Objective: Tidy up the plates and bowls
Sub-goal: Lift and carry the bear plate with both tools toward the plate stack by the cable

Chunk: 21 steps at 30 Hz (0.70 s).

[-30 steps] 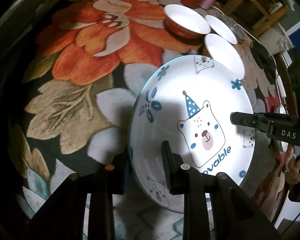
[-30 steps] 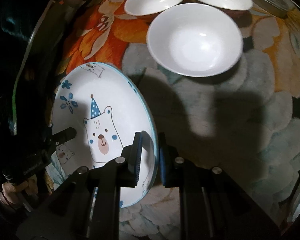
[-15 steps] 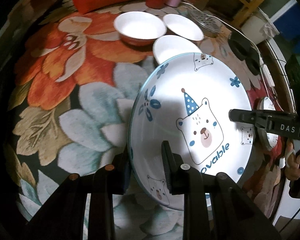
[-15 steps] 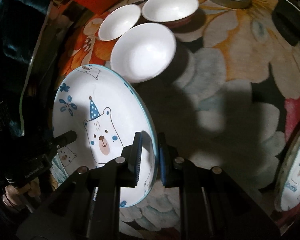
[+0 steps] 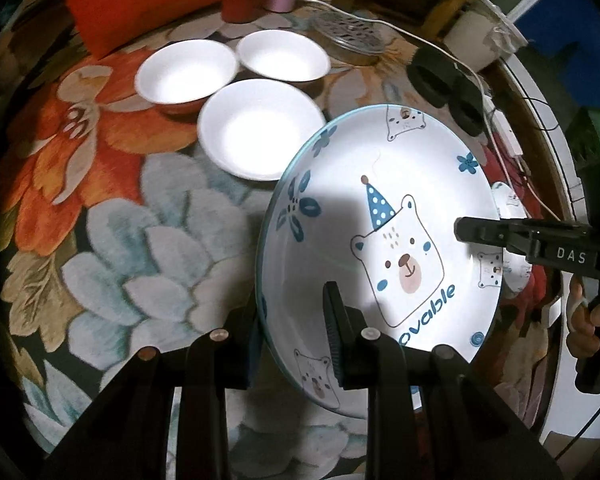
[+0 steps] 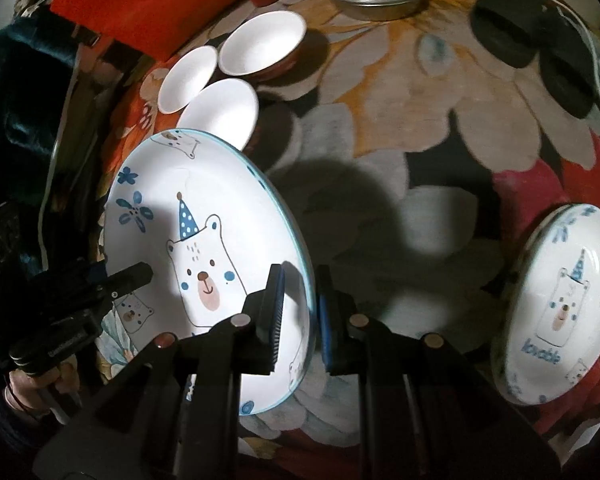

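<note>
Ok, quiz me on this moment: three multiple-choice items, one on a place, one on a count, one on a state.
1. Where does the second bear plate lie?
A. on the tablecloth, right of the held one
B. inside a white bowl
C. on the red bag

2. How many plain white bowls stand on the tablecloth?
A. one
B. three
C. five

3. How is the held bear plate held?
A. flat on the cloth, untouched
B. by one gripper only
C. by both grippers, one at each side of the rim

Answers:
1 A, the right wrist view shows it lying at the right edge.
2 B, the white bowls cluster as three.
3 C, the left gripper and the right gripper each clamp the rim.
</note>
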### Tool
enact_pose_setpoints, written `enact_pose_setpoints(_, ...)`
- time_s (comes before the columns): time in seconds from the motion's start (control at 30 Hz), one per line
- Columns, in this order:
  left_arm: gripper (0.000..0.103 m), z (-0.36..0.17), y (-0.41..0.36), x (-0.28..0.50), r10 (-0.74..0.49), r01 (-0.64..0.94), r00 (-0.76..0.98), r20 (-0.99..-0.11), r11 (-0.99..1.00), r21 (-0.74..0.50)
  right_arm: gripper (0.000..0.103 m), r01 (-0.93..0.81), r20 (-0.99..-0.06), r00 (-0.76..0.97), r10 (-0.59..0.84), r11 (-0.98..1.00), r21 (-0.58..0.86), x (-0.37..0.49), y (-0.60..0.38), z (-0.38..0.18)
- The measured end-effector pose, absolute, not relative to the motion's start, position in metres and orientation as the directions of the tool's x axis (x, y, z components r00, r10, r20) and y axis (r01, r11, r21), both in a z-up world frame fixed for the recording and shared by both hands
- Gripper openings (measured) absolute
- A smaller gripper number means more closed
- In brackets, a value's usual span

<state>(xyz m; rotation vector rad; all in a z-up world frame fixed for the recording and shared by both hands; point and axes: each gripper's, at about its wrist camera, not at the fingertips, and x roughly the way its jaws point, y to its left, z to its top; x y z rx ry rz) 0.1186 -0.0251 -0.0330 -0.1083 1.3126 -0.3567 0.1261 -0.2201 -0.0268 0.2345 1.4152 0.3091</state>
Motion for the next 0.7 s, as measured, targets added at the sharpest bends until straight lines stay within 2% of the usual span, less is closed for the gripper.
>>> enact_pose_setpoints(0.7, 0.027, -0.026, -0.16, 0.137, -0.414, 0.338, 0.179, -0.893, 0.878, -0.339, 0.016, 0.122, -0.939, 0.181, 0.292, 0.941, 0.316, 0.1, -0.358, -0.011)
